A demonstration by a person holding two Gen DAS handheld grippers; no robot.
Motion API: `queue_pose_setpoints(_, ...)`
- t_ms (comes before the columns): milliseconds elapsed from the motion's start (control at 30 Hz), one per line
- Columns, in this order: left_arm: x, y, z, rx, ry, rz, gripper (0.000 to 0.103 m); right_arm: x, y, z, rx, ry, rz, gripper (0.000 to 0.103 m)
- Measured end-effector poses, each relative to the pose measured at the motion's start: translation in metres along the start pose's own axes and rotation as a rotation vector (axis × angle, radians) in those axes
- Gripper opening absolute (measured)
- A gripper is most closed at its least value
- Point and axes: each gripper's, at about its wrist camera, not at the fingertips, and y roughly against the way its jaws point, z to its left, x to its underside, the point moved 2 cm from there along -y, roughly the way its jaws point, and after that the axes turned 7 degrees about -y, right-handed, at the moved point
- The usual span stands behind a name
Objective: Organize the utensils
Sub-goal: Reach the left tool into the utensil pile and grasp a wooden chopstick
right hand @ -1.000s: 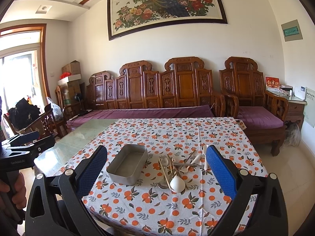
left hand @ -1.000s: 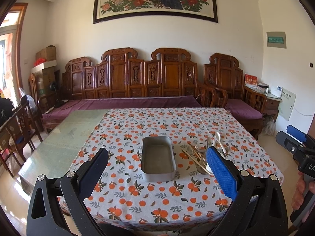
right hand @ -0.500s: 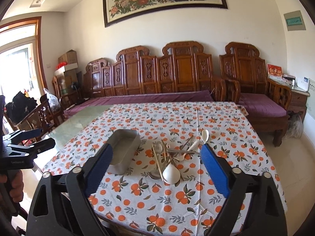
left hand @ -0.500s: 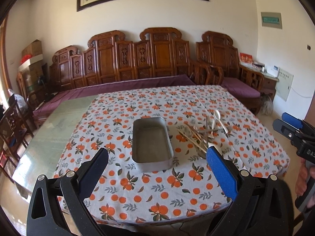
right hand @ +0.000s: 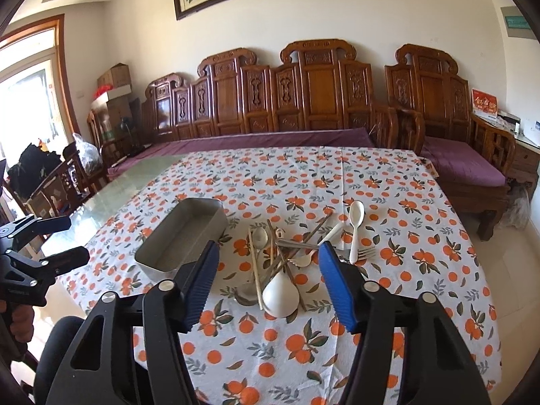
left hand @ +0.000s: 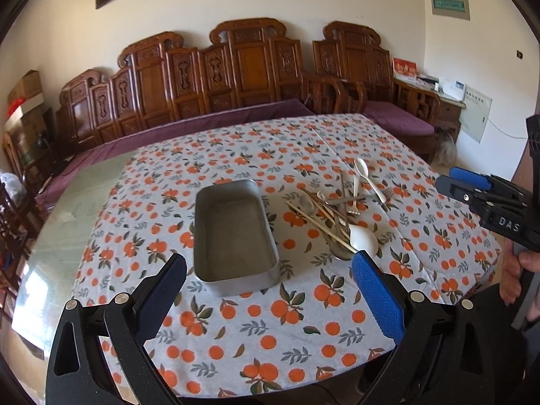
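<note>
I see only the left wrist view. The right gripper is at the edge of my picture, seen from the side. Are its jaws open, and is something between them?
Observer: The right gripper is open. Its jaws have just been closing, with nothing between the pads.
Operator: What lies in front of it?
Observer: The utensil pile. The big white spoon is nearest.
Operator: And my gripper, seen from there?
Observer: The left gripper shows at the left edge, and a hand grips its handle.
</note>
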Motion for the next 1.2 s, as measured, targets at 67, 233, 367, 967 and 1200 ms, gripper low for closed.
queue_pose_setpoints(67,-0.002,-0.01,-0.002,0.007,-0.006,0.016,0.09,-0.001,-0.01,-0.004,0.002,0.002,0.013,0.06)
queue_pose_setpoints(233,-0.008,-0.037,-0.008,0.051,0.007,0.051,0.084,-0.003,-0.041,-0.024,0.019,-0.011,0.053,0.056)
queue_pose_setpoints(367,-0.011,-0.065,-0.016,0.073,0.011,0.081,0.078,-0.005,-0.066,-0.039,0.04,-0.019,0.082,0.054)
queue_pose_setpoints(967,-0.024,-0.195,-0.057,0.131,0.058,0.27,0.047,0.021,-0.122,-0.091,0.078,-0.07,0.143,0.054)
queue_pose_setpoints(1200,-0.023,-0.239,-0.06,0.14,0.134,0.372,0.035,0.019,-0.127,-0.094,0.071,-0.076,0.139,0.054)
